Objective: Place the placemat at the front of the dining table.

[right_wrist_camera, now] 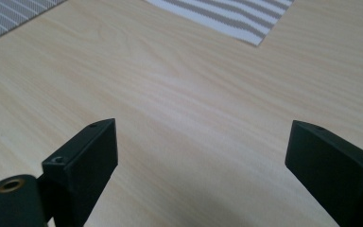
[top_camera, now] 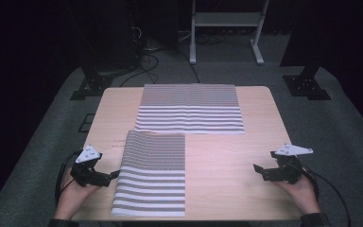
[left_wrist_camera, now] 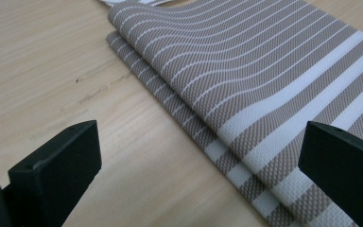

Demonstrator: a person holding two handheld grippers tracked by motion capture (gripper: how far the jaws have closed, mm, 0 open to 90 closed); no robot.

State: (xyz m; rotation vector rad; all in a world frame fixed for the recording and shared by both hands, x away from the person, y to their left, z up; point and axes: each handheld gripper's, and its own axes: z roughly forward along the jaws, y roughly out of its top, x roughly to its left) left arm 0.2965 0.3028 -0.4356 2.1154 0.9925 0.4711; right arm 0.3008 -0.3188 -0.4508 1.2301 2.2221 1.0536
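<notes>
Left gripper (top_camera: 116,175) sits with its jaws spread wide, tips at the left edge of the folded striped cloth (top_camera: 152,175), pinching nothing. That cloth lies on the table (top_camera: 108,113) just in front of the flat striped cloth (top_camera: 190,108), its long axis running from the person's edge toward that flat cloth. It looks light, soft and limp, likely to sag, so the doubled left edge (left_wrist_camera: 189,127) seems the best hold. Right gripper (top_camera: 256,171), well to the right of the folded cloth, is also spread and empty over bare wood.

Left gripper (top_camera: 112,176) beside folded striped cloth (top_camera: 152,174)
</notes>
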